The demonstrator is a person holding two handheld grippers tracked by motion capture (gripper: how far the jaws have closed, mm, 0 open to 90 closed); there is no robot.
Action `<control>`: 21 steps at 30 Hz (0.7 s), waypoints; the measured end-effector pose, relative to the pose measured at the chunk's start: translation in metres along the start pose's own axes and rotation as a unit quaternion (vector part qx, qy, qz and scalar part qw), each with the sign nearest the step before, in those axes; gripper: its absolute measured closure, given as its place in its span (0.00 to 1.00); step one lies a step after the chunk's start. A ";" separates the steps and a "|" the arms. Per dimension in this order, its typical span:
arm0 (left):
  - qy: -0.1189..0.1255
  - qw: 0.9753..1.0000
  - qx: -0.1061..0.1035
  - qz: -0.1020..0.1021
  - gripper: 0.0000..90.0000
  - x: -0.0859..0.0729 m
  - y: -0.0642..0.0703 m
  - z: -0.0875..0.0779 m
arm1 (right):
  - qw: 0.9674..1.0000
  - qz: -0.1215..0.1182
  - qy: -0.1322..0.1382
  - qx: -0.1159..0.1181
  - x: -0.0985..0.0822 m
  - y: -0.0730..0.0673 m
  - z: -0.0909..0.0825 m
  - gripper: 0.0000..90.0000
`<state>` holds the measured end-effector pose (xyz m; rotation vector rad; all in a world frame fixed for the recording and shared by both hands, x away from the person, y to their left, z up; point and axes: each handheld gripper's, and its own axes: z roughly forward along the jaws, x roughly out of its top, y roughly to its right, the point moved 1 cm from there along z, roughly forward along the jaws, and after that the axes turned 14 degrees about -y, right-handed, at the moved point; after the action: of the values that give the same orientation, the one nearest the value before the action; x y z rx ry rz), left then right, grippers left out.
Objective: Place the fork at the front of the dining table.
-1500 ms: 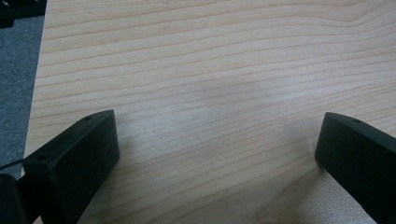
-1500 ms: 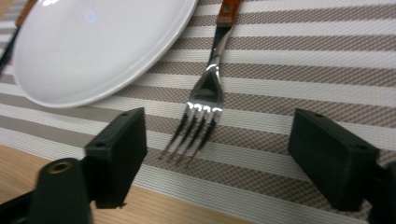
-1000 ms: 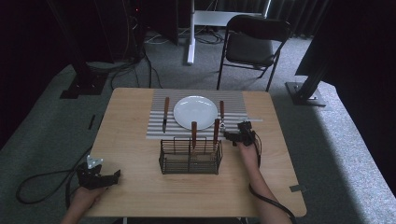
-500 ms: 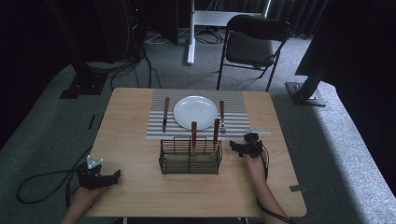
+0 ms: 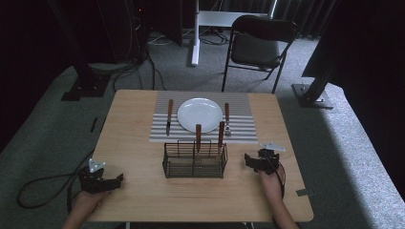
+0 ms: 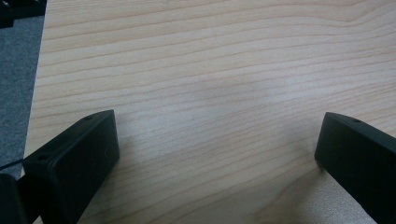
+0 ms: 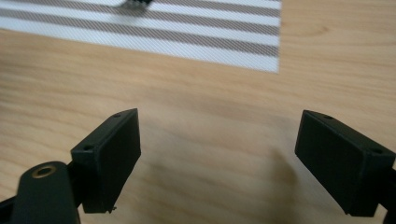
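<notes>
A black wire basket (image 5: 194,160) stands mid-table, and two wooden-handled utensils (image 5: 198,135) stand upright in it. Behind it a striped placemat (image 5: 160,135) carries a white plate (image 5: 199,114), with a wooden-handled knife (image 5: 169,116) on the plate's left and another wooden-handled utensil (image 5: 227,119) on its right. My right gripper (image 5: 248,161) rests on the table just right of the basket, open with bare wood between its jaws (image 7: 217,149). The placemat's corner (image 7: 210,32) lies ahead of it. My left gripper (image 5: 117,179) sits at the front left, also open over bare wood (image 6: 217,140).
The wooden table (image 5: 133,124) stands on grey carpet. A folding chair (image 5: 258,47) and a white desk leg (image 5: 195,33) are behind it. Cables (image 5: 38,183) trail off the front left. The table's left edge (image 6: 39,70) runs close to my left gripper.
My right gripper has drawn back from the placemat's right corner toward the front of the table, beside the basket. The left gripper has stayed put.
</notes>
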<state>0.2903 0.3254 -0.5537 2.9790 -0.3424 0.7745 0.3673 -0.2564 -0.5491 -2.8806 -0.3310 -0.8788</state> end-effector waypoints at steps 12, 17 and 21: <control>0.000 1.000 0.000 0.000 0.00 0.000 0.000 0.000 | 1.000 0.018 0.002 -0.022 -0.029 0.016 -0.017 0.15; 0.000 1.000 0.000 0.000 0.00 0.000 0.000 0.000 | 0.998 0.043 0.002 -0.041 -0.042 0.027 -0.023 0.15; 0.000 1.000 0.000 0.000 0.00 0.000 0.000 0.000 | 0.998 0.046 0.000 -0.050 -0.051 0.031 -0.029 0.15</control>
<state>0.2902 0.3254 -0.5537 2.9787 -0.3425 0.7753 0.3182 -0.3003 -0.5550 -2.9591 -0.1562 -0.9054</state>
